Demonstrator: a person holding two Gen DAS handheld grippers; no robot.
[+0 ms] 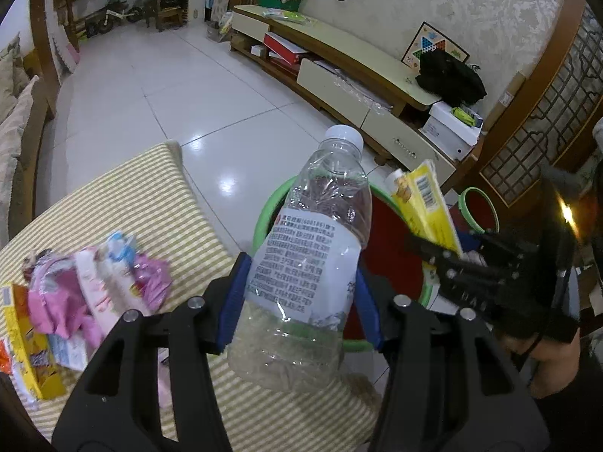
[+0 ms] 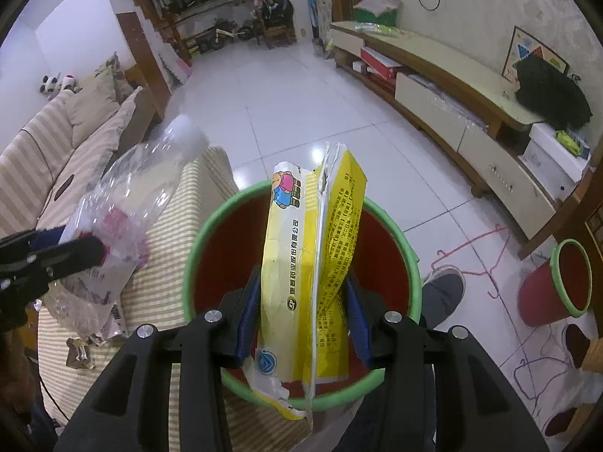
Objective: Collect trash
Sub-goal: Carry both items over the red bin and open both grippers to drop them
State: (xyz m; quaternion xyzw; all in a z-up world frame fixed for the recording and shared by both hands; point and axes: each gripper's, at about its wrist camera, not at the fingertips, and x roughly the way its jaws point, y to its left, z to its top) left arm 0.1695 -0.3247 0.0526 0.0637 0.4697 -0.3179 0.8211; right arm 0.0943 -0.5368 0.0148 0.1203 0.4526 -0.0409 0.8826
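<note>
Trash rides in both claws over the red bin with the green rim: the left gripper is clamped partway closed on an empty clear plastic bottle, cap toward 12 o'clock. The right gripper pinches a torn yellow snack packet upright above the bin's mouth, probably for dropping. More wrappers wait at 9 o'clock on the striped cushion (a second bin stands at 3 o'clock).

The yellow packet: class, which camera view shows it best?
The right wrist view: the yellow packet fills the centre, clamped in the right gripper. The left wrist view shows only its upper part, at an angle.
</note>
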